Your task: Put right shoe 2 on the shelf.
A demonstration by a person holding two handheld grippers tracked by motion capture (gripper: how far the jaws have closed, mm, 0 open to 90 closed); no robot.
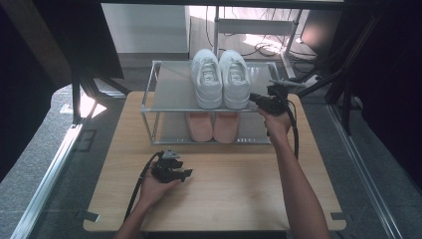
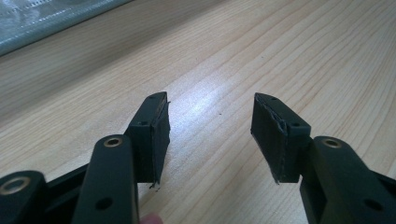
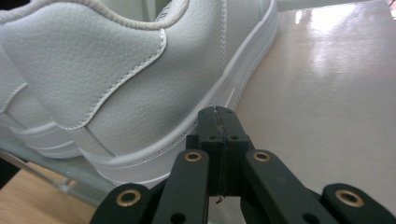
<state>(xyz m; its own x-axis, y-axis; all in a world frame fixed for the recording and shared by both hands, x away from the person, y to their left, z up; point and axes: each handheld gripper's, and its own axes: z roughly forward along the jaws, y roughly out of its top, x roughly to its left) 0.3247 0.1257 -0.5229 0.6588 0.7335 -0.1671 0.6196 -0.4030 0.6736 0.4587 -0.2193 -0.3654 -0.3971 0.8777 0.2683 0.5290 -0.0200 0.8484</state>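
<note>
Resting low on the wooden table [image 1: 234, 194], near the person's edge, the left gripper [image 1: 171, 169] sits in the left hand [image 1: 154, 188]. In the left gripper view [image 2: 210, 135] its jaws stand well apart with bare table between the pads; nothing held.

Farther back, a two-shelf metal rack [image 1: 149, 99] stands across the far part of the table. Lower shelf: a pair of pink shoes [image 1: 213, 125], side by side. Upper shelf: a pair of white sneakers [image 1: 221, 78], heels toward the person, touching or nearly so.

The right hand [image 1: 276, 122] holds the right gripper [image 1: 263, 102] at the upper shelf, just beside the heel of the right-hand sneaker. In the right gripper view [image 3: 219, 116] the jaws are pressed together, pad to pad, nothing between them. Their tip sits at the sole edge of the white sneaker [image 3: 140, 84], low on its side near the heel; cannot tell whether it touches. Grey shelf surface [image 3: 327, 93] runs beyond.
</note>
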